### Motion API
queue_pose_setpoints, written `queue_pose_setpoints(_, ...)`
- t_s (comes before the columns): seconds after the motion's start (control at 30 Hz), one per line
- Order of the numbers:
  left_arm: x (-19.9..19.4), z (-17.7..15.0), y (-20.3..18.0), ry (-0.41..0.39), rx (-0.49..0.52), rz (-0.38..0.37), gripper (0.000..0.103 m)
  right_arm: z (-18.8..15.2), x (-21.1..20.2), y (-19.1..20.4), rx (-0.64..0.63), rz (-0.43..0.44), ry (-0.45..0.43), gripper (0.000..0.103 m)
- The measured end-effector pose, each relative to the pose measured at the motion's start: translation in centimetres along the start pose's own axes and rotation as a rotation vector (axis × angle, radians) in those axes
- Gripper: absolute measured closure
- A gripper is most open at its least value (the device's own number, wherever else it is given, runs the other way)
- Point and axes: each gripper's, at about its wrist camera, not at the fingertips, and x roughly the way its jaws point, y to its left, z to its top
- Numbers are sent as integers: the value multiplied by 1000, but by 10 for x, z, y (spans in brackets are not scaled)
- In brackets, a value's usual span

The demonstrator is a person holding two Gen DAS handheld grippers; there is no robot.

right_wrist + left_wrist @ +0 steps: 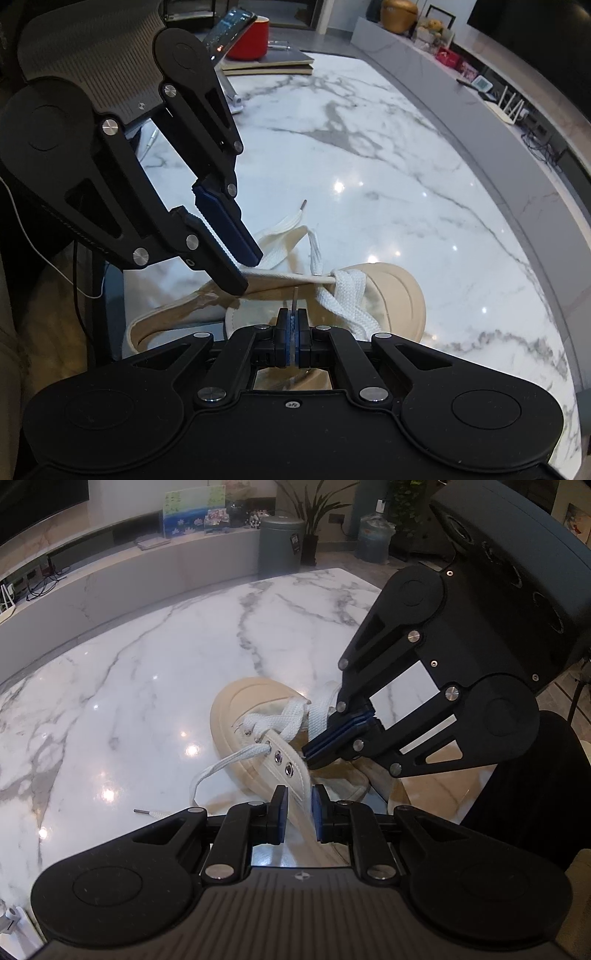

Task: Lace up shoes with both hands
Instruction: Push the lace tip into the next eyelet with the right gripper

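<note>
1. Left tongs (298, 814) nearly closed, blue pads pinching the eyelet flap (286, 771) of the cream canvas sneaker (236, 716) at its near edge, flap lifted and stretched taut between the pads.
2. Right tongs (292, 341) fully closed on the metal aglet (294, 301) of the white shoelace (343, 291), thin tip poking straight out past the pads, just above the sneaker's opening.
3. In the left wrist view, right tongs (314, 755) angled down over the sneaker's tongue area, tips just beside the row of metal eyelets (277, 757) on the flap.
4. Sneaker lying on the white marble counter (147, 664), rubber toe cap pointing away from both tongs, heel collar toward the counter's near edge.
5. Lace crossed through the eyelets nearest the toe; remaining eyelets on the held flap empty.
6. Loose lace end trailing off the sneaker's side onto the counter, second aglet (142, 811) resting on the marble near the sneaker.
7. Farther from the sneaker in the right wrist view: red pot (248, 40) and stacked books (269, 62) at the counter's far end.
</note>
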Motion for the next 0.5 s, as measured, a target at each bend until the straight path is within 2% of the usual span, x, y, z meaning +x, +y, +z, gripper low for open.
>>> queue_pose_setpoints(0.27,-1,1,0,0,6,-5,89,4,5,-2,-3,-3,-7,103)
queue_pose_setpoints(0.5,-11,4,-5,-8,51,-21,89,6,2,-2,-7,-6,-26,103)
